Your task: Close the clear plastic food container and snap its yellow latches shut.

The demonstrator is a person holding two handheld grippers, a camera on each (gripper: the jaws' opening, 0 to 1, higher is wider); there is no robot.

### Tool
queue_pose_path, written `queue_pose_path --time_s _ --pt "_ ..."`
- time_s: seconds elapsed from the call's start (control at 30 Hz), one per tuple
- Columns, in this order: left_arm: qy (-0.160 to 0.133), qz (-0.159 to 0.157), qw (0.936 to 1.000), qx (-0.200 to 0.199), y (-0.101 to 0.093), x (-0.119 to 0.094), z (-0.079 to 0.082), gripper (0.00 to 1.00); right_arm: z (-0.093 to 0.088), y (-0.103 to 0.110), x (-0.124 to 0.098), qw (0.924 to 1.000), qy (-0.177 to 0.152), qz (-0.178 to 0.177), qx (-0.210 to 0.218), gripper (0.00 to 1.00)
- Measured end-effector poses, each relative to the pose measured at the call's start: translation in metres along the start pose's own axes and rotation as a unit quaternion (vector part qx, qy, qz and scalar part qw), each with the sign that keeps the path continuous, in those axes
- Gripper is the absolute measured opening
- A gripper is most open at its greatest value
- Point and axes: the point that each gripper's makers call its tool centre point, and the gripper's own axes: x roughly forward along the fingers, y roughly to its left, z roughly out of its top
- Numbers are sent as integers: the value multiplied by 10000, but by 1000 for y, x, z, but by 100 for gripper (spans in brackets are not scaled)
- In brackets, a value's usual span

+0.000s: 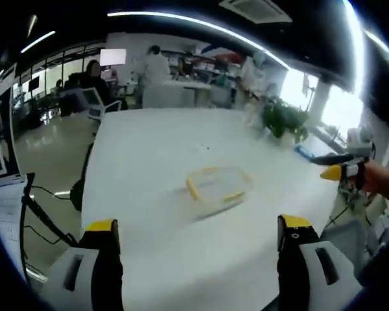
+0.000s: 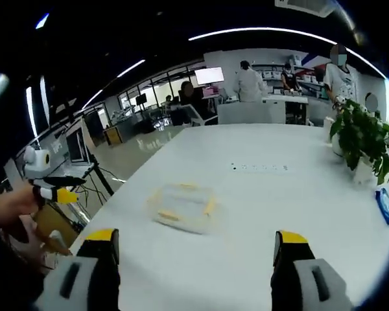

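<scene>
A clear plastic food container (image 1: 218, 190) with yellow latches lies on the white table (image 1: 155, 149), ahead of my left gripper (image 1: 198, 240), which stands open and empty with its jaws wide apart. In the right gripper view the same container (image 2: 181, 206) lies ahead and left of centre. My right gripper (image 2: 193, 249) is open too, nothing between its jaws. The lid appears to rest on the container; how the latches stand is too blurred to tell. The right gripper (image 1: 340, 170) shows at the right edge of the left gripper view, and the left gripper (image 2: 55, 193) at the left edge of the right gripper view.
A potted plant (image 2: 364, 144) stands near the table's far right, seen also as a plant (image 1: 284, 121). A blue object (image 2: 386, 205) lies by the right edge. Several people (image 2: 249, 83) stand at benches behind. Cables and a tripod (image 1: 42, 217) are beside the table.
</scene>
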Motion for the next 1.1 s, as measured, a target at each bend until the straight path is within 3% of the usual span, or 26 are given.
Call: queue_pose_path --time_s 0.17,0.33,0.57,0.73,1.1 --pt "65 6 9999 158 -3 -23 -10 99 -3 -2 -25 9998 -170 37 -38 100" --pt "56 52 9999 145 -1 -44 -24 99 -20 2 -51 9995 -241 105 -182 100" --pt "-43 82 9999 127 -5 -68 -35 99 -38 10 -76 9993 -363 64 54 100" --pt "-96 70 9999 59 -7 -78 -41 99 -51 13 -85 9993 -323 27 176 100" --pt "-116 141 9998 118 -13 -86 -47 99 -55 12 -93 9988 -395 29 272 100"
